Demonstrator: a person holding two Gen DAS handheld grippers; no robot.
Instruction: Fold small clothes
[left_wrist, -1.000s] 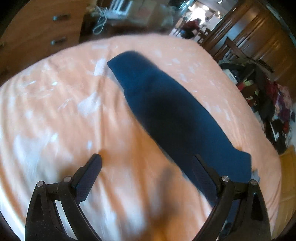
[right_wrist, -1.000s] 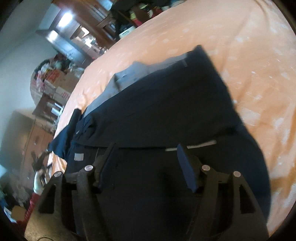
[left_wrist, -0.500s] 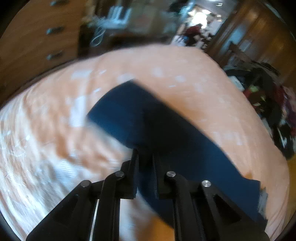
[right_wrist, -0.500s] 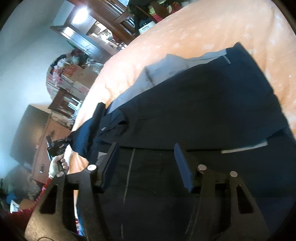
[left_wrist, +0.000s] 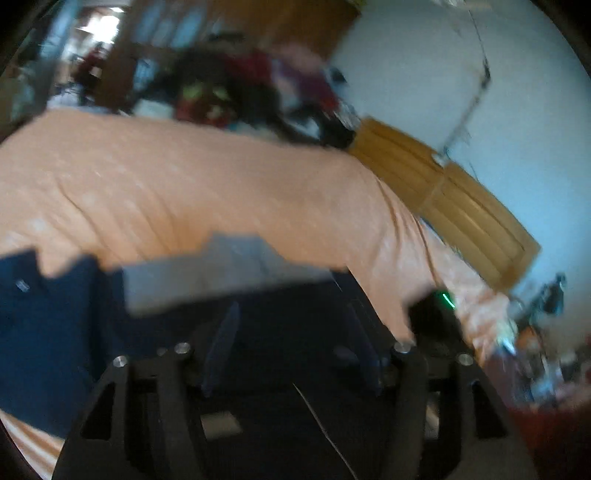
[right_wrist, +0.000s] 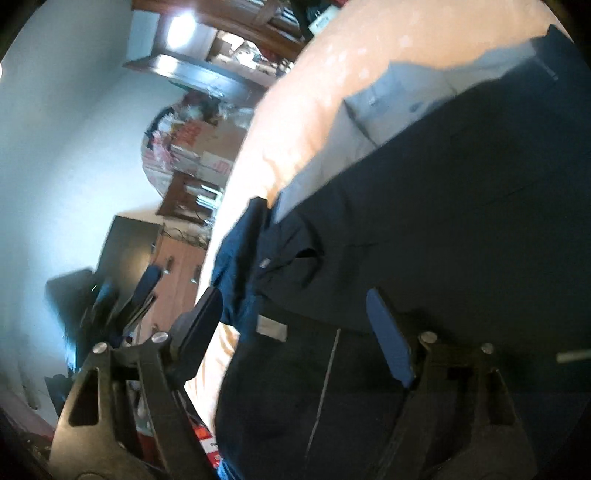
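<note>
Dark navy clothes (right_wrist: 461, 229) lie spread over a bed covered in an orange sheet (left_wrist: 192, 184), the pile reaching the near edge of the bed in both wrist views; a pale grey garment (left_wrist: 221, 273) shows from under the far edge of the navy cloth, with its edge also visible in the right wrist view (right_wrist: 388, 110); a lighter blue piece (left_wrist: 48, 332) lies at the left of the pile in the left wrist view, which is heavily blurred.

The left gripper (left_wrist: 295, 347) hangs over the dark cloth with its jaws spread wide and nothing between them; its fingers (left_wrist: 221, 350) appear to sit just above the fabric, though the blur hides whether they touch it; the right gripper (right_wrist: 295, 332) is likewise wide open and holds nothing, one finger (right_wrist: 388, 339) over the navy cloth and the other finger out past the cloth's crumpled corner, at the edge of the bed.

Beyond the bed, a heap of mixed clothing (left_wrist: 240, 96) sits against dark wooden furniture; a pale wooden panel (left_wrist: 443, 199) leans along a light blue wall (left_wrist: 480, 92); in the right wrist view a wooden dresser (right_wrist: 177, 280) with metal handles stands beside the bed, and the other gripper appears dimly at the far left.
</note>
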